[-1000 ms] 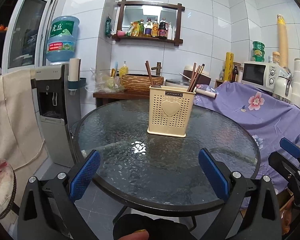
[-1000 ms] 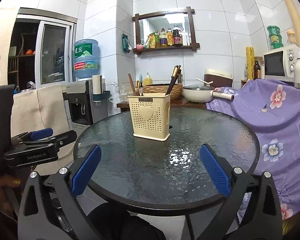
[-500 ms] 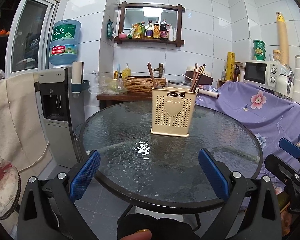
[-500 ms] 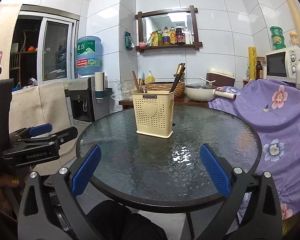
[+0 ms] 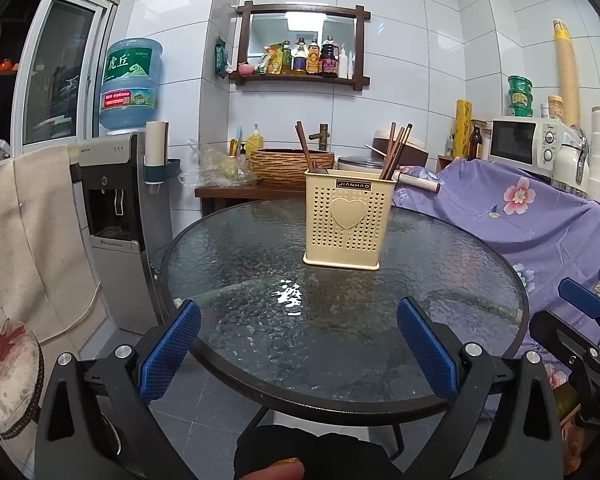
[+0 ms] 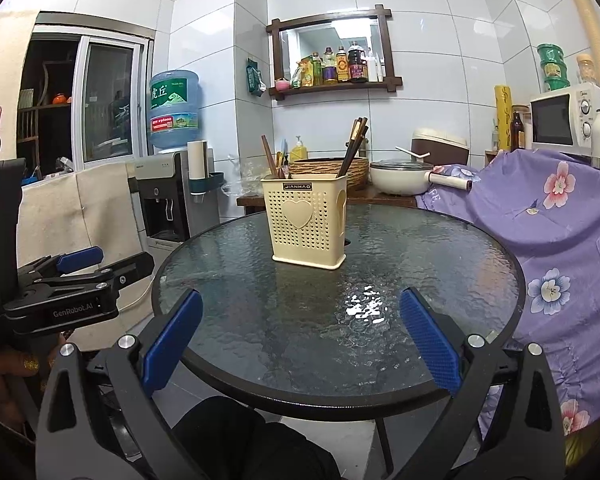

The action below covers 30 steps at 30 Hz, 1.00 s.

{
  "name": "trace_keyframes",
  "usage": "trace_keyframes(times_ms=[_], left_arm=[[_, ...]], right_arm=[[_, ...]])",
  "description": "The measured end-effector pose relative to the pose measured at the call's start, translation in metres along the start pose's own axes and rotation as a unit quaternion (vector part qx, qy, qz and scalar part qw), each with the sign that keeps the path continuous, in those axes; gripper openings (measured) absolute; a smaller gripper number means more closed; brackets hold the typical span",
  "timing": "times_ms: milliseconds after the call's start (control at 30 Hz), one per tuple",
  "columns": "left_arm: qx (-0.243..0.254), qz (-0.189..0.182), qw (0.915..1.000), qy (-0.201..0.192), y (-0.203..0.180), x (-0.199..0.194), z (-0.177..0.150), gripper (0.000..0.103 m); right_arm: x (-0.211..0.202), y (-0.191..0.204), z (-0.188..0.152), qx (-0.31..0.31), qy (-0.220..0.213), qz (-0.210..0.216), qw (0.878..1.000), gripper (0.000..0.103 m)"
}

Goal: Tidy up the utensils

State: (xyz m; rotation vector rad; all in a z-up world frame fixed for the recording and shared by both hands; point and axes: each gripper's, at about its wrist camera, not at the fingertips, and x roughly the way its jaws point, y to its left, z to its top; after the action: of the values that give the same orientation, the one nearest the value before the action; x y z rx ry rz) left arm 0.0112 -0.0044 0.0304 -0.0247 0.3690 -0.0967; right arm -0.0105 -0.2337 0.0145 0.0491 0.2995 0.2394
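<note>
Backing away from the utensil holder point(image 5: 347, 219) since earlier, left tongs point(image 5: 298, 344) and right tongs point(image 6: 300, 334) hang spread, holding nothing.

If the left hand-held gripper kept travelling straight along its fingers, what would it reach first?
Probably the cream perforated plastic utensil holder standing on the round textured-glass table. The open left hand-held gripper points roughly at it over bare glass, though depth is uncertain.

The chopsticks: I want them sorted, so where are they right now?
In both wrist views the chopsticks stand upright in the right side of the beige utensil holder, which sits on the round glass table, toward its far side.
</note>
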Motion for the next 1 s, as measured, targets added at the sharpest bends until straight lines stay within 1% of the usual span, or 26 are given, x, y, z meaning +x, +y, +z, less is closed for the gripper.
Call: trace_keyframes(times_ms=[733, 1000], left_arm=[[0.0, -0.002, 1.0, 0.007, -0.0006, 0.0037, -0.0028, 0.097], [0.004, -0.006, 1.0, 0.003, -0.0042, 0.0014, -0.005, 0.097]], right_arm=[[0.0051, 0.0021, -0.0015, -0.002, 0.008, 0.003, 1.0, 0.097], [0.0062, 0.0018, -0.0035, 0.001, 0.009, 0.003, 1.0, 0.097]])
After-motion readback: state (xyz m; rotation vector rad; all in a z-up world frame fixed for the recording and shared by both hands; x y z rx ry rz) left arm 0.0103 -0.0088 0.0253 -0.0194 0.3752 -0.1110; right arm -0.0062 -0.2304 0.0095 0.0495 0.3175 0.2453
